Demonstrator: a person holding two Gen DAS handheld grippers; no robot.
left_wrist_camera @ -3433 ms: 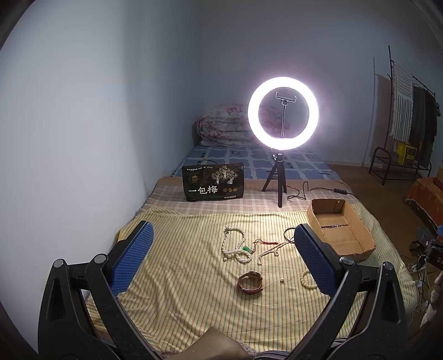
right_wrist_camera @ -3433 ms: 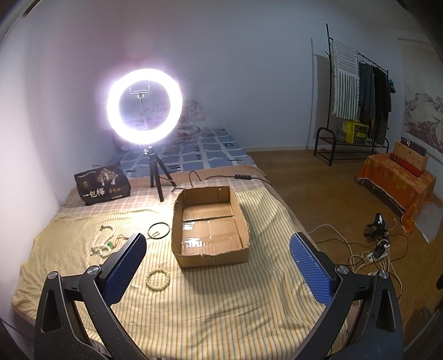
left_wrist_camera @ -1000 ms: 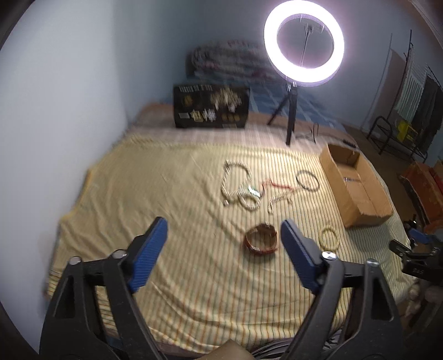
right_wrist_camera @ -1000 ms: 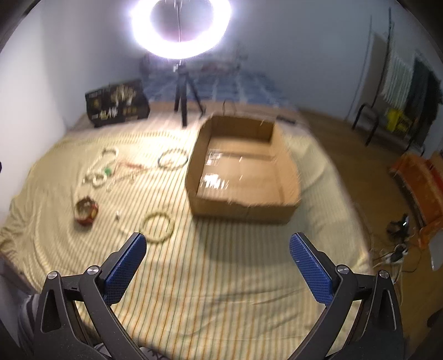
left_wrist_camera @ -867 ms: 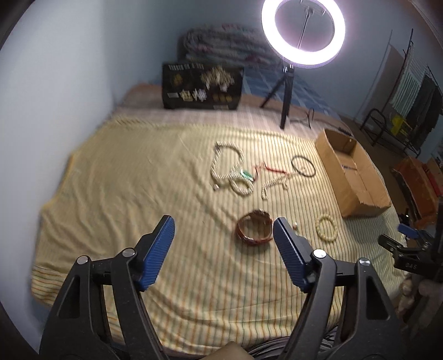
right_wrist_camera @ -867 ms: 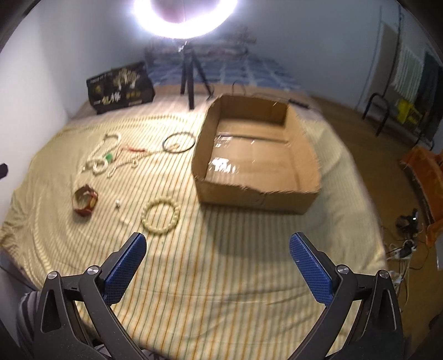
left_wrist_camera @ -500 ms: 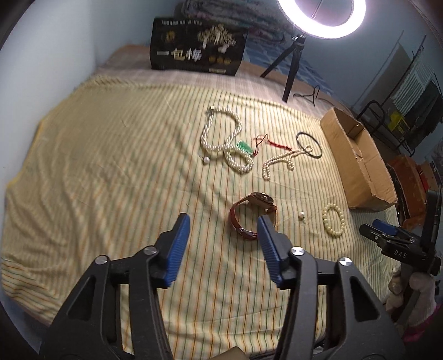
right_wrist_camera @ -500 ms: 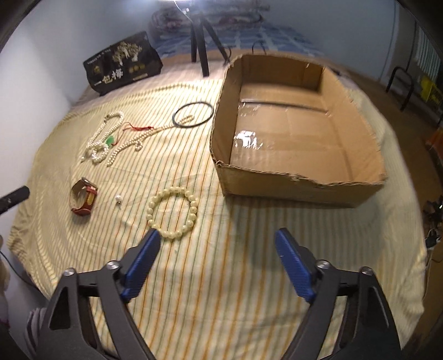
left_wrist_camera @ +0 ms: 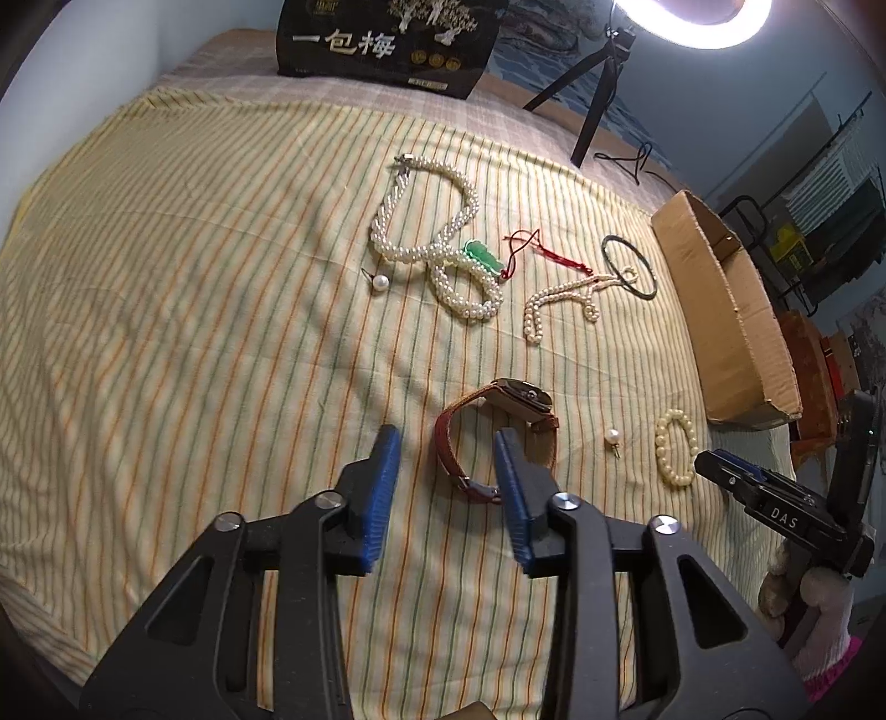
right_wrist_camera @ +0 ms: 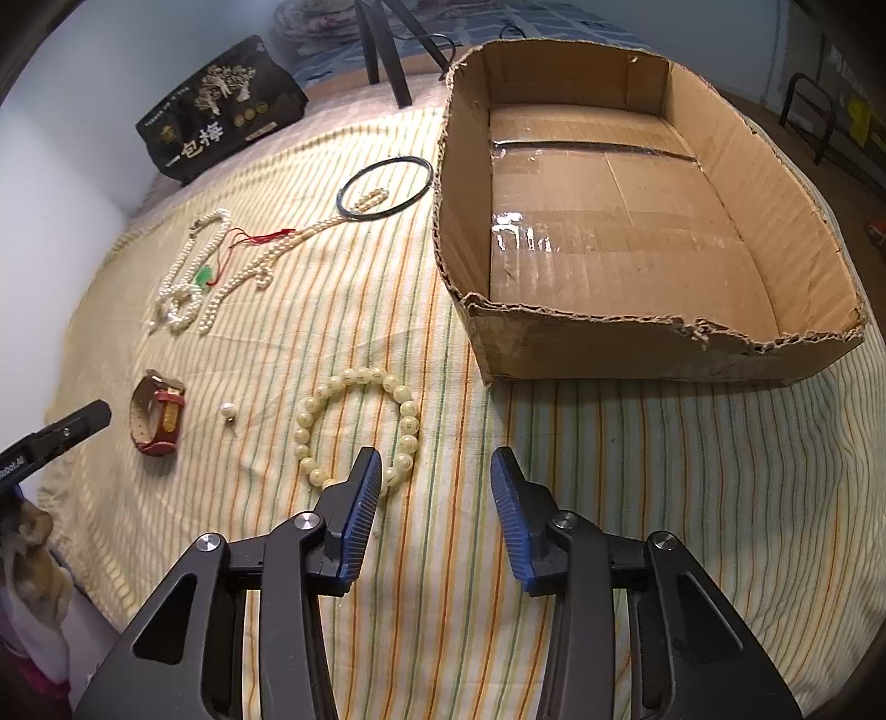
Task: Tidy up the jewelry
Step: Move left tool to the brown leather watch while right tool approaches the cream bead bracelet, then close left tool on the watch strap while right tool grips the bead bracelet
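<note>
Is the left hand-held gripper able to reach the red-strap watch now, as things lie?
Probably yes. The left hand-held gripper is open, its fingers either side of the watch strap's near part, nothing between them.

Black printed box (left_wrist_camera: 382,41) beside tripod (left_wrist_camera: 587,94) on bedspread (left_wrist_camera: 166,277).

A striped woven cloth bedspread (right_wrist_camera: 609,498), matt and faintly wrinkled, covers the bed. The cardboard box (right_wrist_camera: 626,354) is rough brown paperboard with a torn near edge and glossy tape across its floor. The watch (left_wrist_camera: 501,426) has a reddish leather-look strap and a shiny metal case. The bead bracelet (right_wrist_camera: 357,421) looks smooth and pale. Both tongs (left_wrist_camera: 446,476) (right_wrist_camera: 434,493) carry ribbed blue pads on matt black plastic.
</note>
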